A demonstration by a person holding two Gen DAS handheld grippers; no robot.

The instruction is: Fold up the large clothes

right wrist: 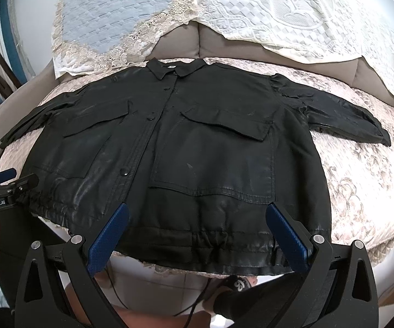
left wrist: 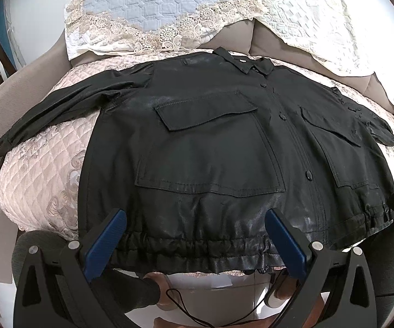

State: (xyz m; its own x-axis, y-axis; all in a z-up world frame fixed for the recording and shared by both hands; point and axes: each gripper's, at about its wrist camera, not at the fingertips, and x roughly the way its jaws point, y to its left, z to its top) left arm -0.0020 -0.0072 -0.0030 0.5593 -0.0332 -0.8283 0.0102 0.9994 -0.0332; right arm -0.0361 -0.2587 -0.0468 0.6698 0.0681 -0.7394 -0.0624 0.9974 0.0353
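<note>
Just ahead of my left claw [left wrist: 195, 229] and right claw [right wrist: 197, 224], both released, the jacket [left wrist: 210, 142] lies flat, ready for folding

jacket [left wrist: 210, 147] hem partly behind tongs, collar label [right wrist: 171, 66] unreadable

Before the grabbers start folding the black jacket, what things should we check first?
1. Jacket lies flat, front side up: ok.
2. Both sleeves spread out to the sides: ok, left sleeve, right sleeve.
3. Left gripper open, nothing in it: ok.
4. Right gripper open, nothing in it: ok.
5. Both grippers near the gathered hem: ok.
6. Front buttons all fastened: cannot tell.
</note>
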